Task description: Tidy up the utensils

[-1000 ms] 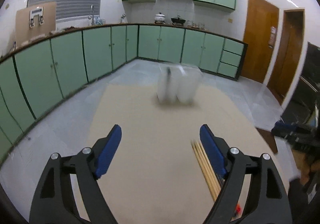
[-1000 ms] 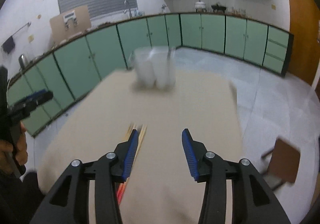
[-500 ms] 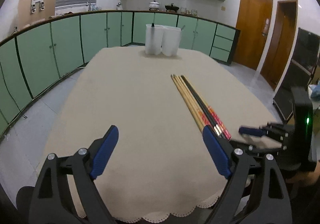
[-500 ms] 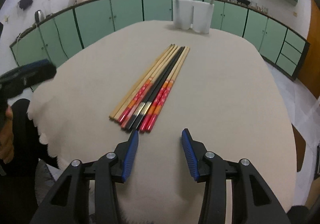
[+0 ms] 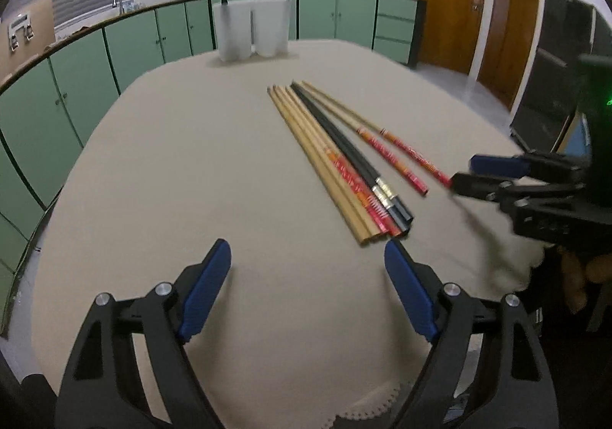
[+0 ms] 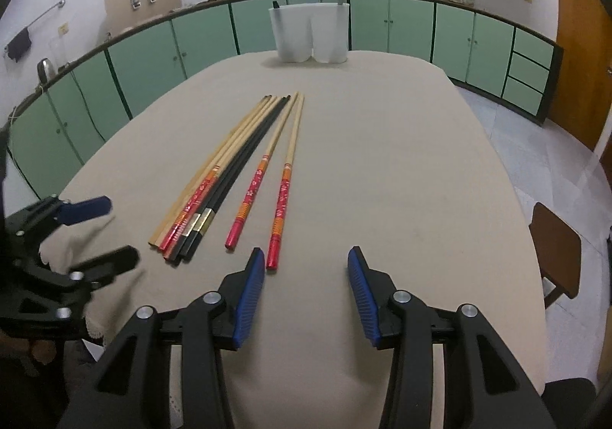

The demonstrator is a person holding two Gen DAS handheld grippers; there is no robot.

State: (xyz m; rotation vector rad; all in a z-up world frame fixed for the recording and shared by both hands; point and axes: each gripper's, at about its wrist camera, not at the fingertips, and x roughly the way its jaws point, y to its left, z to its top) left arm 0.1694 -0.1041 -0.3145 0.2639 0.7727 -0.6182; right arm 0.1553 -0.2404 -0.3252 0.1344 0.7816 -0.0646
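Observation:
Several chopsticks lie on the beige tablecloth: a tight bundle [image 5: 340,165] [image 6: 218,176] of plain wooden, red-ended and black ones, and two red-ended chopsticks [image 5: 394,153] [image 6: 267,176] spread apart to its right. A white two-compartment utensil holder [image 5: 250,27] [image 6: 310,29] stands at the table's far end, with a utensil handle sticking up in each compartment. My left gripper [image 5: 306,280] is open and empty, just short of the bundle's near ends. My right gripper [image 6: 306,283] is open and empty, its left finger beside the rightmost chopstick's red tip; it also shows in the left wrist view [image 5: 493,173].
The oval table [image 6: 401,161] has a lace-edged cloth. Green kitchen cabinets [image 6: 153,54] curve around the room. A brown stool [image 6: 556,241] stands right of the table. Wooden doors [image 5: 447,0] are at the far right.
Both grippers have pulled back from near the holder toward the table's near end. The two rightmost red-ended chopsticks now lie apart from the bundle. Both grippers stay open.

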